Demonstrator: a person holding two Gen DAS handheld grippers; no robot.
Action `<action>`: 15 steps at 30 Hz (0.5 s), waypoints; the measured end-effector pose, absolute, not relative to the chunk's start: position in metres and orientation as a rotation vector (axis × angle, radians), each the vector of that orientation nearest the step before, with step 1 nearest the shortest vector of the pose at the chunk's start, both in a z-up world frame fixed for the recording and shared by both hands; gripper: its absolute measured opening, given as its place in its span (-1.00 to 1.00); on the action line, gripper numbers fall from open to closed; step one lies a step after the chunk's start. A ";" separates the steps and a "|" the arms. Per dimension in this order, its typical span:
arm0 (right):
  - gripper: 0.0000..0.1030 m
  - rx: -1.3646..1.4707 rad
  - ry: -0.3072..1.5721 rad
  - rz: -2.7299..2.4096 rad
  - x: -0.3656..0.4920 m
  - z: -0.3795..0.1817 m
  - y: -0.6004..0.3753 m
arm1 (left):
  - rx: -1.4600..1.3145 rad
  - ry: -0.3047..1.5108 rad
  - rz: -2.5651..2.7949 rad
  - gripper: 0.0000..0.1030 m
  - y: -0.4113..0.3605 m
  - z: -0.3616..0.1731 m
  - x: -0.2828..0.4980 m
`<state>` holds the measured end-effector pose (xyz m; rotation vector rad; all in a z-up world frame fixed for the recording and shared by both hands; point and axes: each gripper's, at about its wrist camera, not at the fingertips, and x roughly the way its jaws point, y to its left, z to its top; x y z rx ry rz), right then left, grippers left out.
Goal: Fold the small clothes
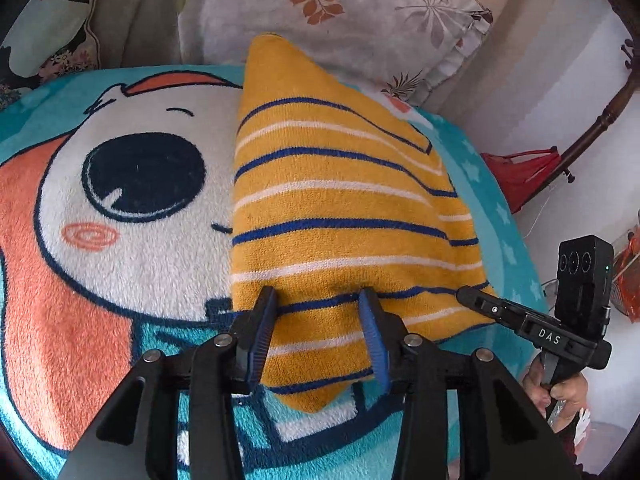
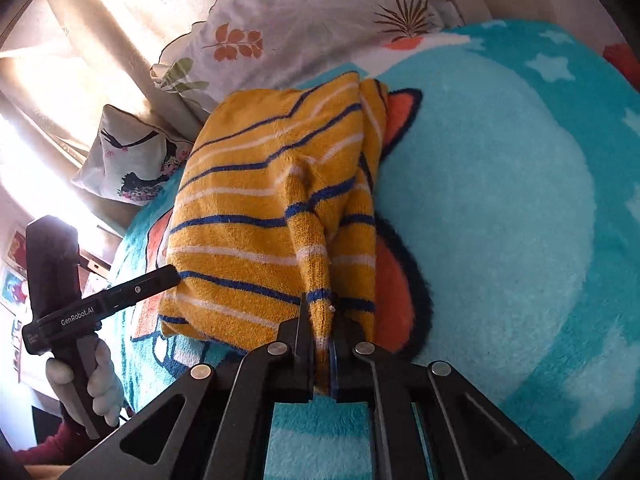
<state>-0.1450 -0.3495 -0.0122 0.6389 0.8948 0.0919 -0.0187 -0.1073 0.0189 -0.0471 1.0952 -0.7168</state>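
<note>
A yellow knit sweater (image 1: pixel 340 208) with blue and white stripes lies folded on a cartoon fleece blanket (image 1: pixel 132 208). My left gripper (image 1: pixel 320 300) is open, its jaws set wide on either side of the sweater's near edge. My right gripper (image 2: pixel 320 320) is shut on a raised fold of the sweater (image 2: pixel 256 208), pinching the knit at the sweater's near right edge. The right gripper (image 1: pixel 468 294) also shows in the left wrist view, touching the sweater's right corner. The left gripper (image 2: pixel 170 274) shows in the right wrist view at the sweater's left edge.
A floral pillow (image 1: pixel 360 12) lies behind the sweater, and a smaller printed cushion (image 2: pixel 128 152) is at the far left. Curtains (image 2: pixel 92 52) hang behind. A red bag (image 1: pixel 520 176) and a wooden stand (image 1: pixel 600 120) are off the bed's right side.
</note>
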 end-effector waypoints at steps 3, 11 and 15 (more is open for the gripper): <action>-0.87 0.585 0.886 0.081 -0.147 0.004 -0.347 | -0.089 1.085 -0.744 -0.21 -0.093 0.031 -0.011; 0.49 0.593 0.679 -0.016 -0.138 0.058 -0.384 | -0.267 1.069 -0.724 0.26 -0.061 0.032 0.051; 0.49 0.647 0.739 -0.021 -0.081 0.038 -0.401 | -0.301 1.141 -0.785 0.35 -0.090 0.007 0.073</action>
